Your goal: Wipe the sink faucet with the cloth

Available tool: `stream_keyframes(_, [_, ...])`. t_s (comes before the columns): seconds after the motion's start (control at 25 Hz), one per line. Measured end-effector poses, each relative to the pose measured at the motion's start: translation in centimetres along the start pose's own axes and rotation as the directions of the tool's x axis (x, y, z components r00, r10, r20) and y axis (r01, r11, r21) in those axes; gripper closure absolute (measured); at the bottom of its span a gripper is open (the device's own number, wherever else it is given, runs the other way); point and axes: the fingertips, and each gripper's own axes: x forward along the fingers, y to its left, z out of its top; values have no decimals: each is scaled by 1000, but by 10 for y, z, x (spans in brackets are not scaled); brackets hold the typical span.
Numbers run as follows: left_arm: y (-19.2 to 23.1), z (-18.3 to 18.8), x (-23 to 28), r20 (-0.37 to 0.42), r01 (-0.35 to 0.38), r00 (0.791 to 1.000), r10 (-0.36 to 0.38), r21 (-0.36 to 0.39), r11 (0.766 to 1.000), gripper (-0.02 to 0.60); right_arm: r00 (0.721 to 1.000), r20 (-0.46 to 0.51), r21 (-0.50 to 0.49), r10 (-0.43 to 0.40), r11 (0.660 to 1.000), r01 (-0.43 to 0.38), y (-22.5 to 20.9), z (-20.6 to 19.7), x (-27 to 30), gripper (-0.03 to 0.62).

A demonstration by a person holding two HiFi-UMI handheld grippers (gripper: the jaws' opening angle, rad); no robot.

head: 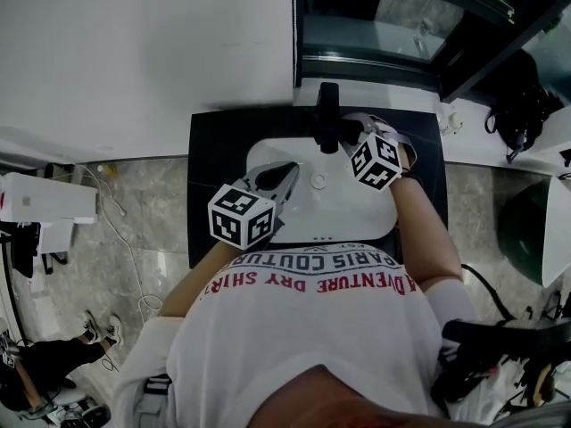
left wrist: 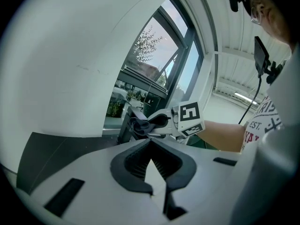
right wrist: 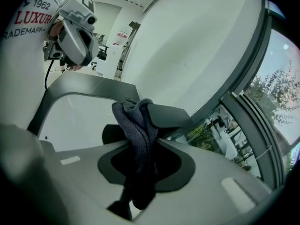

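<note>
The black faucet (head: 327, 117) stands at the back of a white sink (head: 343, 212) set in a black counter (head: 207, 168). My right gripper (head: 346, 137) reaches in from the right and is shut on a dark grey cloth (right wrist: 136, 125), which is bunched against the faucet's spout (right wrist: 169, 116). In the left gripper view the cloth (left wrist: 139, 125) sits between the faucet (left wrist: 125, 125) and the right gripper (left wrist: 161, 122). My left gripper (head: 284, 178) hovers over the basin's left side, apart from the faucet, and its jaws (left wrist: 152, 149) are shut on nothing.
The drain (head: 318, 181) lies mid-basin. A white wall (head: 143, 52) rises at the left behind the counter, and a window (head: 393, 20) stands behind the faucet. A dark bag (head: 517, 105) lies at the right. A person's legs (head: 45, 364) show on the floor at lower left.
</note>
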Motion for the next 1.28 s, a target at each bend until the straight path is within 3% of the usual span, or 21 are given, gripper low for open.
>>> stream_keyframes(0.36, [10, 0, 1, -7, -8, 1000, 8, -10, 1000, 580, 1000, -20, 28, -1, 1000, 1, -23, 1, 16, 516])
stream_keyframes(0.64, [11, -2, 0, -8, -9, 1000, 9, -13, 1000, 580, 999, 35, 140, -31, 990, 26, -31, 3, 13, 516])
stream_keyframes(0.92, [4, -2, 1, -14, 2, 1000, -2, -9, 1000, 581, 993, 52, 112, -106, 989, 99, -39, 7, -1, 516])
stream_keyframes(1.28, [-2, -5, 4, -18, 12, 1000, -12, 0, 1000, 580, 988, 112, 40, -106, 994, 102, -16, 7, -15, 516])
